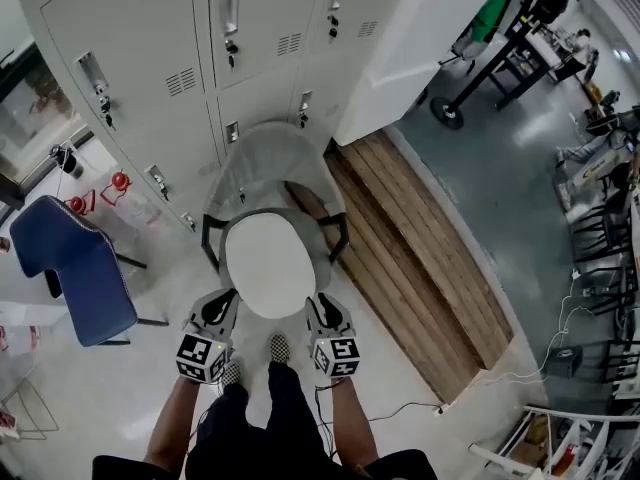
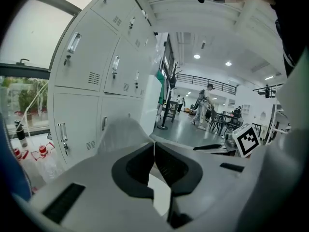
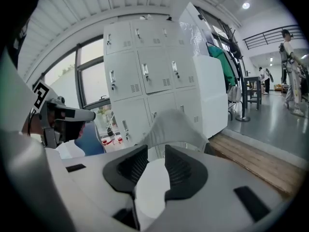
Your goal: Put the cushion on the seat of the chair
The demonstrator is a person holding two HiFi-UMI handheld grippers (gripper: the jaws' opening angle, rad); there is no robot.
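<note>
- Setting: a glossy grey floor (image 1: 480,168) in front of a bank of pale grey metal lockers (image 1: 150,58).
- The flat, oval white cushion (image 1: 268,264) lies over the seat of the grey chair (image 1: 262,158) with the curved back, its near rim turned toward us.
- We judge the cushion light and soft, so likely to sag. It is best held at the rim, at two points well apart.
- The left gripper (image 1: 224,306) pinches a thin sliver of that rim, its jaws almost together. The right gripper (image 1: 320,308) clamps a thicker fold that fills its gap.
- The seat is hidden beneath the cushion, and we cannot tell whether the cushion rests on it or hangs above.
</note>
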